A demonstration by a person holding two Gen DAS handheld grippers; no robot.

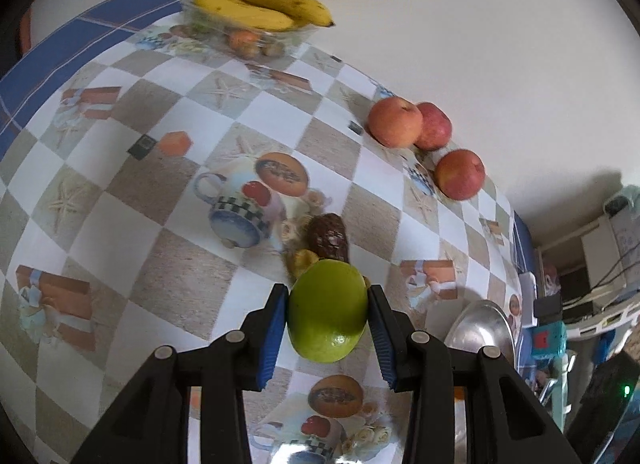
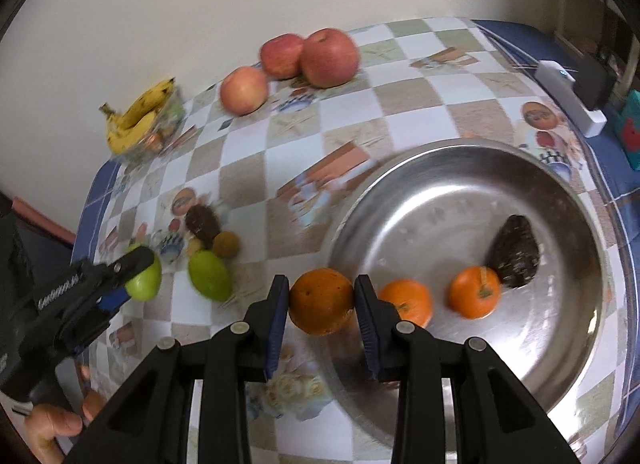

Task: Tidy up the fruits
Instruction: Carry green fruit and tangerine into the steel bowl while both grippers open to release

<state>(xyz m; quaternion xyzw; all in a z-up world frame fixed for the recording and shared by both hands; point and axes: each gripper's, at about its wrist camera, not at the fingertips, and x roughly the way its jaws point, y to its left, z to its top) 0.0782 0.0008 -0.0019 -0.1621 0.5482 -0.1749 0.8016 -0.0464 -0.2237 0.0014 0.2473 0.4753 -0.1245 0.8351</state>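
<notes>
In the left wrist view the left gripper (image 1: 328,304) has its blue-padded fingers (image 1: 274,328) clamped on a green fruit (image 1: 328,310), held above the checked cloth of the desk (image 1: 120,192). Just beyond it lie a dark brown scaly fruit (image 1: 328,238) and a small yellowish one (image 1: 302,260), touching each other. In the right wrist view the right gripper (image 2: 322,300) has its fingers (image 2: 368,324) clamped on an orange (image 2: 322,301), right at the near rim of a steel bowl (image 2: 440,152). Only this view shows the bowl's inside: two more oranges (image 2: 406,302) (image 2: 474,292) and a dark scaly fruit (image 2: 514,252) that touches the farther orange. The left wrist view catches just a sliver of the bowl at its right. The right wrist view also shows the left gripper from outside, a hand (image 2: 52,428) on its grip, and a second green fruit (image 2: 210,276) on the cloth beside a small brown round one (image 2: 227,244). Farther back three apples (image 1: 394,122) (image 1: 434,126) (image 1: 460,174) sit near the wall, two touching, the third a little apart. Farthest, a bunch of bananas (image 1: 260,0) rests on a clear container (image 1: 280,42) at the desk's far corner. Between the apples, the bananas and the near fruit cluster the cloth lies open; a blue border marks the desk's edges.
</notes>
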